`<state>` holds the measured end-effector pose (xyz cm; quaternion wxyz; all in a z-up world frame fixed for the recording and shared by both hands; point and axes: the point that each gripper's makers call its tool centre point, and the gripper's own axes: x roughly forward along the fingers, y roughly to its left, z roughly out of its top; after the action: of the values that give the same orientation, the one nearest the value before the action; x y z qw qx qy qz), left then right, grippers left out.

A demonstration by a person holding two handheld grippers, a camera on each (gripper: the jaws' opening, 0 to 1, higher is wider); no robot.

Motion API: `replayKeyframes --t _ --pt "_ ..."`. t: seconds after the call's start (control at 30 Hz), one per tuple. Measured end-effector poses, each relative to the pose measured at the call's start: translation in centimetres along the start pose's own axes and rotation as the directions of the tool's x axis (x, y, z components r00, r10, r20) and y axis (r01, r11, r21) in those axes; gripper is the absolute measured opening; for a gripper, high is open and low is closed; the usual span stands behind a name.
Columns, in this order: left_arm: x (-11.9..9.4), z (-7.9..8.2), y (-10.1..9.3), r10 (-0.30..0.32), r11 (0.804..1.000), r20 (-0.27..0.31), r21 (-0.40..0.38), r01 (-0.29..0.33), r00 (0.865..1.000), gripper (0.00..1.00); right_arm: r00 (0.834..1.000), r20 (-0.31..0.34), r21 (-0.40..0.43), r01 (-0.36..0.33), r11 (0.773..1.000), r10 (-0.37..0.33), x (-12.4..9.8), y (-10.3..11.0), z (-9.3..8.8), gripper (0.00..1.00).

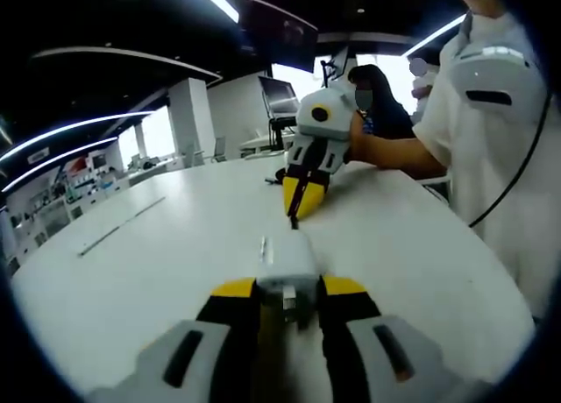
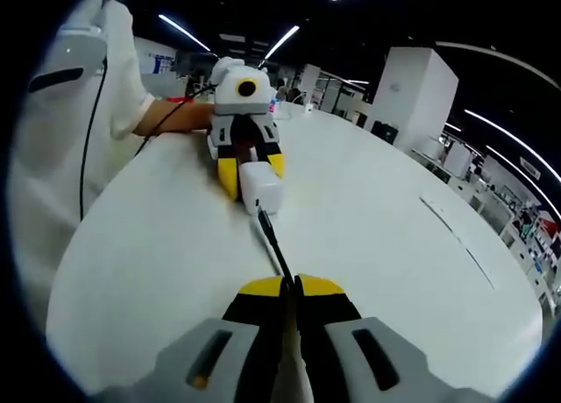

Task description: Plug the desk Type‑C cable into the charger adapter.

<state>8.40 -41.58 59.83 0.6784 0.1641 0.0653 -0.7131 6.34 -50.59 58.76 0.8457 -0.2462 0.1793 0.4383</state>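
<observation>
In the left gripper view my left gripper (image 1: 289, 293) is shut on a white charger adapter (image 1: 287, 261), which sticks out forward over the white table (image 1: 175, 245). My right gripper (image 1: 300, 201) faces it, shut on a thin black Type-C cable (image 1: 294, 217) whose tip meets the adapter's far end. In the right gripper view my right gripper (image 2: 291, 289) pinches the black cable (image 2: 273, 241), which runs straight to the adapter (image 2: 260, 188) held by the left gripper (image 2: 251, 177). I cannot tell whether the plug is inside the port.
A person in a white shirt (image 1: 491, 114) stands along the table's edge, with a black cord hanging down the shirt. Another person (image 1: 377, 92) sits behind, near a monitor (image 1: 279, 96). A thin seam (image 2: 456, 236) crosses the tabletop.
</observation>
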Motion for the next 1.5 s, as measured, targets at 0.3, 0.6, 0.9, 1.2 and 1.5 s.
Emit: replayKeyframes --t 0.3,0.6,0.9,1.2,1.5 --pt "0.03 0.04 -0.1 -0.003 1.0 0.003 -0.002 0.003 1.0 0.26 1.0 0.001 -0.009 0.0 1.0 0.0 0.11 0.12 0.16 0.03" --pt "0.06 0.06 -0.23 -0.009 1.0 0.004 -0.001 0.009 1.0 0.26 1.0 0.002 -0.014 -0.001 1.0 0.001 0.18 0.2 0.25 0.03" --pt "0.05 0.07 -0.25 -0.008 1.0 0.004 -0.002 0.008 1.0 0.26 1.0 -0.001 -0.021 0.0 1.0 0.0 0.17 0.24 0.3 0.03" --pt "0.07 0.07 -0.29 -0.008 1.0 0.004 -0.003 0.008 1.0 0.26 1.0 -0.002 -0.032 0.005 0.999 -0.005 0.11 0.27 0.3 0.03" --pt "0.14 0.09 -0.35 -0.01 1.0 0.005 -0.006 0.01 1.0 0.26 1.0 -0.006 -0.042 0.011 0.999 -0.011 0.04 0.24 0.29 0.03"
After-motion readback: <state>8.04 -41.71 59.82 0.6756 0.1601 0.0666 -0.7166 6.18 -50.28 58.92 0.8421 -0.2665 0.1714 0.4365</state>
